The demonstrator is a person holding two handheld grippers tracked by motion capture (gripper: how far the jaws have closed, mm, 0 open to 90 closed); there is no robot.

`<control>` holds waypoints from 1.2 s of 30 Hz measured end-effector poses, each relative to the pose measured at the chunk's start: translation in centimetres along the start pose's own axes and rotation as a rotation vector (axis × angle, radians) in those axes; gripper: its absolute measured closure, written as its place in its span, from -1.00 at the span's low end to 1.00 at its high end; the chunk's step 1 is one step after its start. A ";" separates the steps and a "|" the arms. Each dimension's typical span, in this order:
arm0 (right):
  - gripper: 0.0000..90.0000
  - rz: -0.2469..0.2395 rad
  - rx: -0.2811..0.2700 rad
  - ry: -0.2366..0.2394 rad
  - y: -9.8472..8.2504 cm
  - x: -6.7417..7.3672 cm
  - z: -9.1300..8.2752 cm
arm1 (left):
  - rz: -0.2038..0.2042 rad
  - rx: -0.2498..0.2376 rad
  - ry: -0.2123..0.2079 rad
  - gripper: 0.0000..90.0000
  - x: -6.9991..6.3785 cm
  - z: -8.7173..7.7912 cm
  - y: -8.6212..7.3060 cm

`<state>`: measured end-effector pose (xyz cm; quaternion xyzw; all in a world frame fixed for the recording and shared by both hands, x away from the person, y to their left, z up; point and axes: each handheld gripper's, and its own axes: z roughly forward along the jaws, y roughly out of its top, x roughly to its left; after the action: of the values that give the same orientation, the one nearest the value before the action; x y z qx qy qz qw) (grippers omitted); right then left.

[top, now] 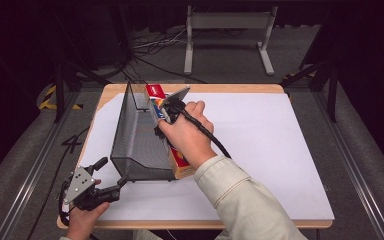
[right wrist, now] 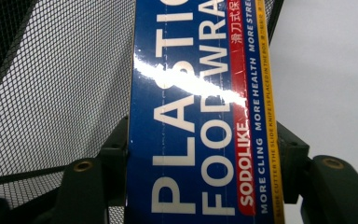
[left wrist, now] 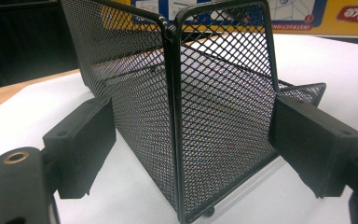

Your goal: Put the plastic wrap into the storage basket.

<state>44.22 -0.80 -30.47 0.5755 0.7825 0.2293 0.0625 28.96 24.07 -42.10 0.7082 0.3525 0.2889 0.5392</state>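
A black wire-mesh basket [top: 135,140] stands on the white mat. A long blue plastic food wrap box [top: 180,162] lies tilted along its right side, its far end raised by the basket's rim. My right gripper [top: 167,112] is shut on the box near its middle; in the right gripper view both pads [right wrist: 116,149] press the sides of the box [right wrist: 191,116], with mesh [right wrist: 51,93] behind. My left gripper [top: 111,172] stands open at the basket's near left corner. In the left gripper view that corner [left wrist: 175,140] lies between the wide jaws of the left gripper [left wrist: 191,140], the pads [left wrist: 81,144] close to the mesh.
The white mat [top: 260,150] covers most of the wooden table [top: 195,224], with bare mat to the right of the box. Beyond the table's far edge a metal stand [top: 227,22] and cables [top: 150,45] are on the floor.
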 end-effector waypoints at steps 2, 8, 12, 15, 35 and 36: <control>-0.12 0.002 0.006 -0.004 0.0 0.1 0.4 | 0.006 0.000 -0.001 -0.65 0.0 0.0 0.0; -0.12 -0.015 0.014 -0.004 -0.1 0.7 1.3 | 0.000 -0.004 0.004 -0.64 0.0 -0.1 0.0; -0.12 -0.027 0.021 -0.018 -0.1 1.1 1.9 | 0.002 -0.006 0.007 -0.64 0.0 -0.3 0.0; -0.12 -0.026 0.031 -0.022 -0.1 1.1 2.2 | -0.001 -0.012 0.012 -0.64 0.1 -0.5 0.0; -0.13 -0.043 0.098 -0.063 -0.2 1.7 4.2 | 0.012 -0.007 0.016 -0.64 0.0 -0.6 0.0; -0.13 -0.045 0.100 -0.063 -0.1 1.7 4.2 | 0.015 -0.006 0.015 -0.64 0.0 -0.6 0.0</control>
<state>45.08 1.92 -34.02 0.5670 0.8035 0.1700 0.0635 28.46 24.37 -41.97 0.7070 0.3505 0.2991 0.5365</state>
